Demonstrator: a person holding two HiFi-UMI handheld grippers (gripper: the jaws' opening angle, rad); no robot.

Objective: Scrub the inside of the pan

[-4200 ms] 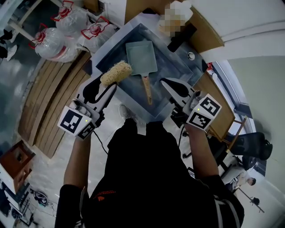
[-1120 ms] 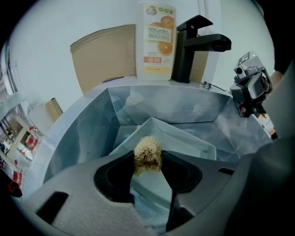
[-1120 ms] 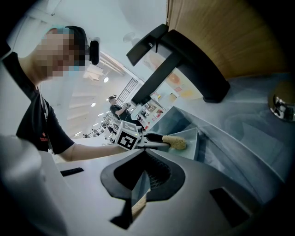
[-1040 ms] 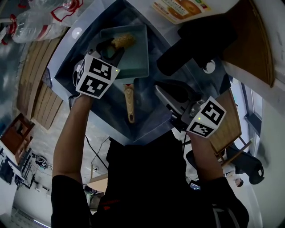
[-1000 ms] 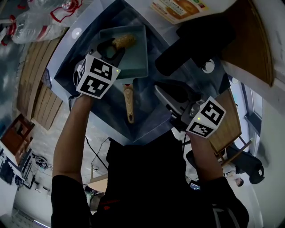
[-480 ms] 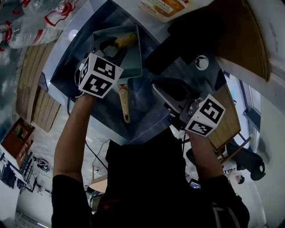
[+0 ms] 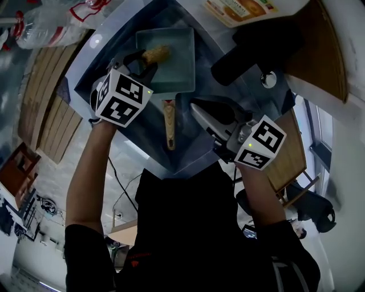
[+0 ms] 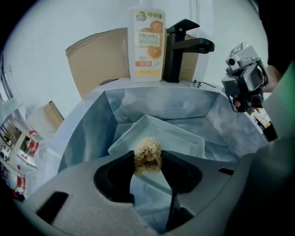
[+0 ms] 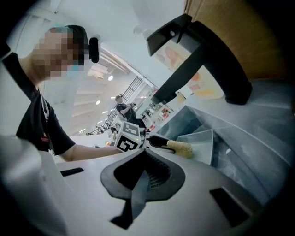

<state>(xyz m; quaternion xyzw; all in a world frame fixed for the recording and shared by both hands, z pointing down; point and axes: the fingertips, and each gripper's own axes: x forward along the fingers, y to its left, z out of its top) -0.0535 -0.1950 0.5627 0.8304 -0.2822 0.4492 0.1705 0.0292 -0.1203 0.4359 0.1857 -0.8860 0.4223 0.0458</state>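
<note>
A rectangular teal pan [image 7: 171, 63] lies in the steel sink [image 7: 108, 68], its wooden handle [image 7: 169, 122] pointing toward me. My left gripper [image 7: 145, 59] is shut on a tan fibrous scrubber [image 7: 155, 55], which sits over the pan's left inner part. The left gripper view shows the scrubber [image 8: 147, 154] pinched between the jaws above the pan [image 8: 177, 138]. My right gripper [image 7: 199, 111] hovers over the sink's near right side, jaws shut and empty, away from the pan. The right gripper view shows the left gripper [image 9: 154, 140] and scrubber [image 9: 182, 148] at the pan [image 9: 203, 143].
A black faucet [image 7: 254, 48] reaches over the sink's far right. An orange-labelled soap bottle [image 7: 236, 8] stands on the ledge behind it. Plastic bags [image 7: 40, 28] lie on the floor at left. Sink walls close in the pan on all sides.
The left gripper carried the scrubber from the sink's near-left edge down into the pan, where it has since shifted slightly. The right gripper stayed beside the handle.
</note>
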